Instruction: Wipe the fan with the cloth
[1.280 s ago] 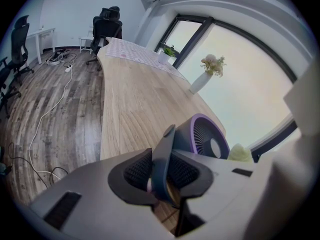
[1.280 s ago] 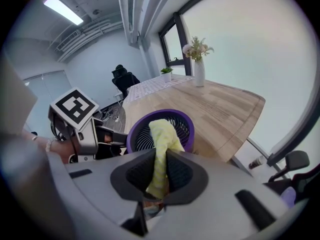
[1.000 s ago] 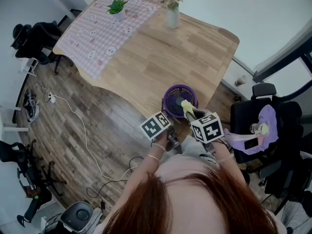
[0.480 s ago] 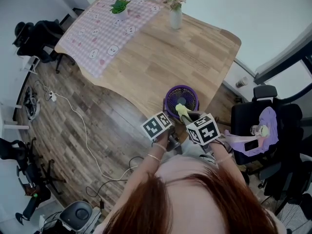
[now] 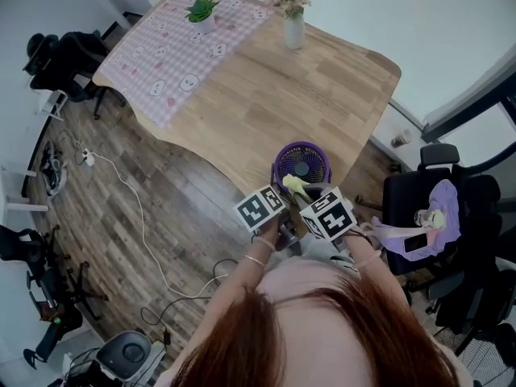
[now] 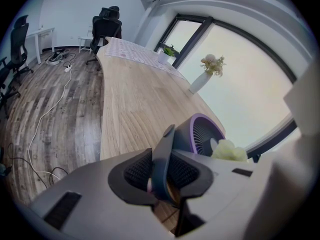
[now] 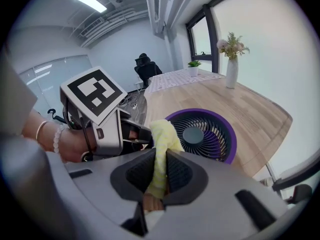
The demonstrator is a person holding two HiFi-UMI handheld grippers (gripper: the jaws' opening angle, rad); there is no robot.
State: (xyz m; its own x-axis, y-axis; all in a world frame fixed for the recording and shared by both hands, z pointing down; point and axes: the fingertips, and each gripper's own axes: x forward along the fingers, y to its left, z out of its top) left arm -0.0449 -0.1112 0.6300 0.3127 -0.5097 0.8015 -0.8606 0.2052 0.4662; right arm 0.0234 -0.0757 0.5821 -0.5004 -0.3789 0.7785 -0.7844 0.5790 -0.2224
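A small purple fan stands at the near edge of the wooden table, its grille facing up toward me. My left gripper is shut on the fan's dark grey stand, just left of the purple housing. My right gripper is shut on a yellow cloth, whose free end hangs over the fan's near-left rim. In the head view the cloth shows between the two marker cubes.
A white vase of flowers, a potted plant and a pink checked tablecloth occupy the table's far end. A black chair with a purple garment stands to the right. Cables trail over the floor on the left.
My right gripper has carried the cloth leftward across the fan's grille to its near-left rim, and its marker cube has rolled. The left gripper has kept still on the stand.
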